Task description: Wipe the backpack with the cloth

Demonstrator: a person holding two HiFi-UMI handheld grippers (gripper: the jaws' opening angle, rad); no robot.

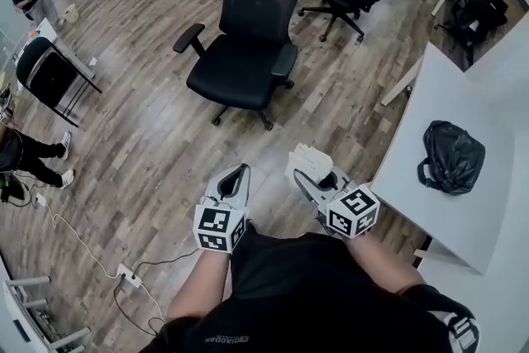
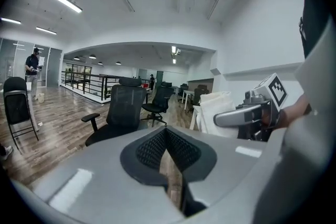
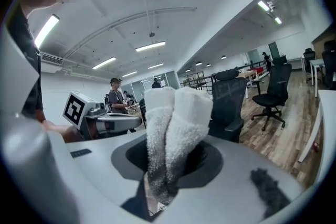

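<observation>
Since my right claw is pinching the folded white cloth while my left claw is pressed together on nothing, the right is the one to wipe with. The backpack lies slumped flat on the table, off to my right, well apart from both claws but nearer the right. Its long axis seems to run crosswise, with the strap loop pointing toward me.

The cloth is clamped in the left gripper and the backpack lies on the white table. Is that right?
Not quite. The cloth is clamped in the right gripper, as the right gripper view shows; the left gripper holds nothing. The backpack does lie on the white table.
</observation>
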